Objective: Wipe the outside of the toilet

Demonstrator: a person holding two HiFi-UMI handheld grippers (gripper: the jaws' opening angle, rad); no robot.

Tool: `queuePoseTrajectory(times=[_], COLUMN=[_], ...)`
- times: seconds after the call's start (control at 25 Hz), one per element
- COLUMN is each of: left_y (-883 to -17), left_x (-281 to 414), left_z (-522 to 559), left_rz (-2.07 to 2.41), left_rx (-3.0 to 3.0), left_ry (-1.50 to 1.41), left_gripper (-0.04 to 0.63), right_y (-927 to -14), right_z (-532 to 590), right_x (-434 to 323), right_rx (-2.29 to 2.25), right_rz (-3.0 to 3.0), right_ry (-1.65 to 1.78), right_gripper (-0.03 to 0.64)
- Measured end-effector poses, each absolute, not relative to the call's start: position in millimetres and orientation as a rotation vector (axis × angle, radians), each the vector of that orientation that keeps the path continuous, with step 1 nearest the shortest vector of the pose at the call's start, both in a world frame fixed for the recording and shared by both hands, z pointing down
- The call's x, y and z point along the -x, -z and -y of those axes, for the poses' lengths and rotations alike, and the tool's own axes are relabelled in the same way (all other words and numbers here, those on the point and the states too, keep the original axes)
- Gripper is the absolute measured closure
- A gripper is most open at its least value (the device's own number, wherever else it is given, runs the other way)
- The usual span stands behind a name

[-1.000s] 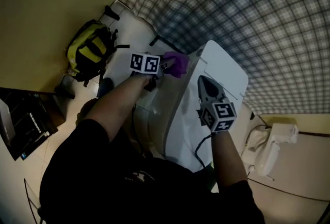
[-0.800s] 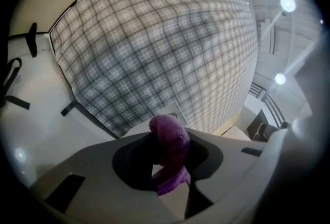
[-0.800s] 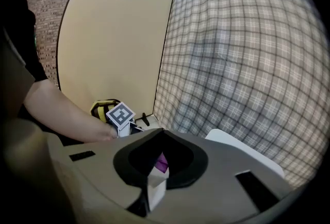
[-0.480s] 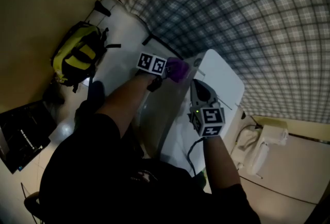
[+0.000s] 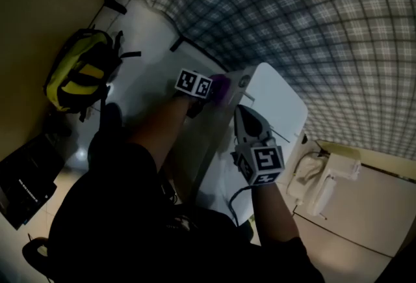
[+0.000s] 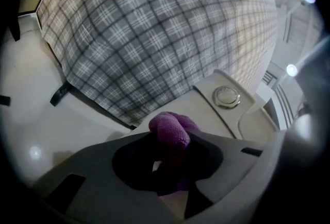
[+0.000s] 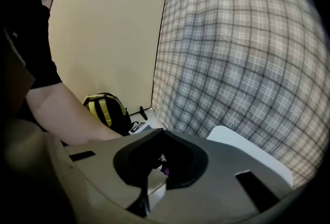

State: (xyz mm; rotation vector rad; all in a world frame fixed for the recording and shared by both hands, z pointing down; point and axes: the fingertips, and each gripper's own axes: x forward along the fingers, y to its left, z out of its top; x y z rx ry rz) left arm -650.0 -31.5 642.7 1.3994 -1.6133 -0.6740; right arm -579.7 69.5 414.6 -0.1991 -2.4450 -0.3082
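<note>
The white toilet stands against the checked wall with its lid raised. My left gripper is shut on a purple cloth, which presses on the left side of the tank near the lid's top. In the left gripper view the cloth bulges out between the jaws of my left gripper, with the round flush button just beyond. My right gripper hovers over the lid's left edge, its jaws together and nothing in them. In the right gripper view my right gripper points toward the cloth.
A yellow and black backpack lies on the floor to the left, by the beige wall. A black flat object is at the lower left. A white fixture sits right of the toilet. A bare forearm crosses the right gripper view.
The head view has swung right, so the backpack has slid left. My left gripper keeps the cloth at the tank. My right gripper has come nearer to the left one.
</note>
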Motion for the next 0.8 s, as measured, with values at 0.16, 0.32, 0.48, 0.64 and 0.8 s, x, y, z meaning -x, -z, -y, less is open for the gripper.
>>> queuePoseTrajectory(times=[0.16,0.32,0.48,0.64,0.8], left_y=[-690,-741,-763,-721,-634], left_x=[644,640,637,668,674], left_z=[35,29,11,-14,-33], left_rz=[1.65,1.669,1.617,1.635,1.646], left_rx=[-1.348,-1.25,-1.193,-1.201,-1.285], left_ry=[0.524,0.343,0.15,0.287,0.49], left_gripper=[0.492,0.492,0.492,0.492,0.492], right_y=[-410,-408,-401,-382,-370], right_z=[-64,-57,-46,-43,-56], right_x=[583,585,582,570,558], right_rx=[0.209,0.236,0.218,0.203,0.228], right_rz=[2.473,2.5,2.51,2.552,2.619], right_ry=[0.287,0.248,0.243,0.217,0.163], right_gripper=[0.626,0.626,0.626,0.626,0.626])
